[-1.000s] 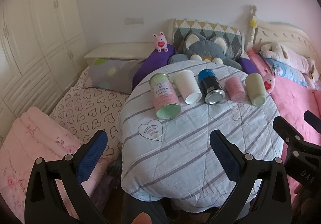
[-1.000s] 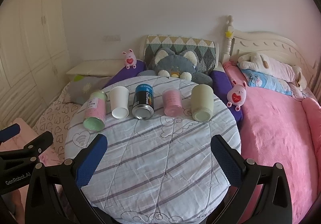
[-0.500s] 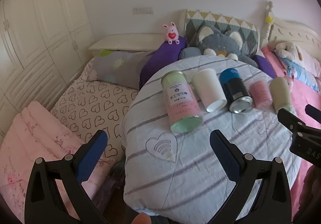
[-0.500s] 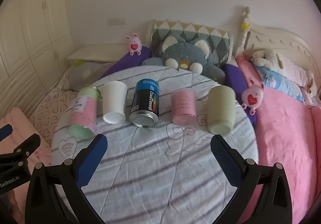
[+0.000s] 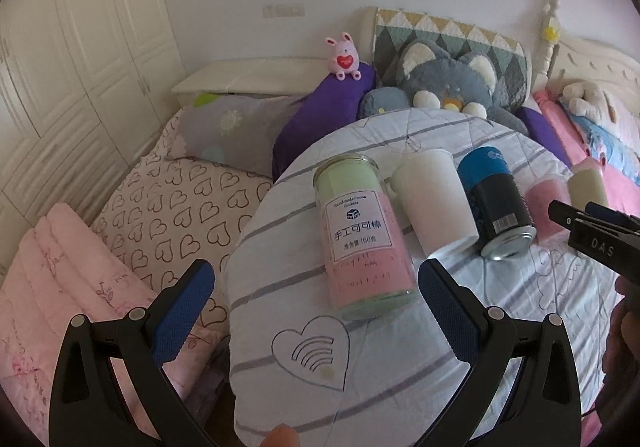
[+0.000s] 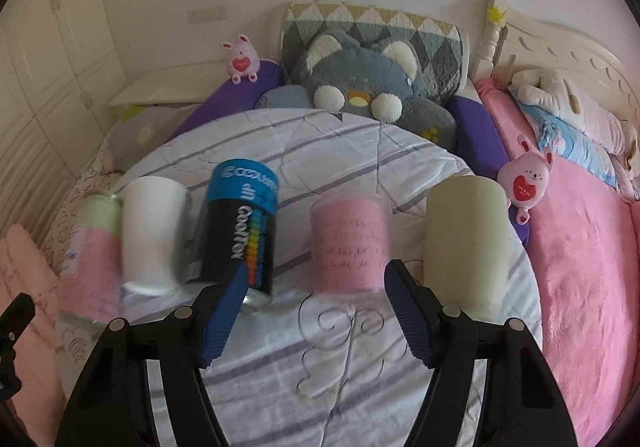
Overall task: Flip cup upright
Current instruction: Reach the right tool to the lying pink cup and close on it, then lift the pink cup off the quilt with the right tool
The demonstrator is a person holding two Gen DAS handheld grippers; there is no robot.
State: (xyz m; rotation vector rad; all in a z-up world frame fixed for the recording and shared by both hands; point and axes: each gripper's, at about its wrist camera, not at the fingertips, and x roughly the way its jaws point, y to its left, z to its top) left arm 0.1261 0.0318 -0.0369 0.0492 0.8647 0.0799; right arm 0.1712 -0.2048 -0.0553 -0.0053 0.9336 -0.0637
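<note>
Several containers lie on their sides in a row on a round table under a striped white cloth (image 5: 360,359). From the left: a pink-and-green jar (image 5: 362,235), a white cup (image 5: 434,203), a blue-and-black can (image 5: 496,203), a small pink cup (image 6: 347,245), a pale green cup (image 6: 466,243). My left gripper (image 5: 316,305) is open, its fingers either side of the jar's near end. My right gripper (image 6: 316,317) is open just in front of the pink cup. The white cup (image 6: 152,235) and can (image 6: 240,227) also show in the right wrist view.
A grey cat plush (image 6: 368,87) and purple pillows (image 5: 324,119) lie behind the table. A bed with pink bedding (image 6: 580,267) is on the right. A heart-print quilt (image 5: 172,207) and white wardrobes (image 5: 60,67) are on the left.
Both grippers have moved forward toward the row. The left one has closed in on the pink-and-green jar, the right one on the small pink cup. Both stay open.
</note>
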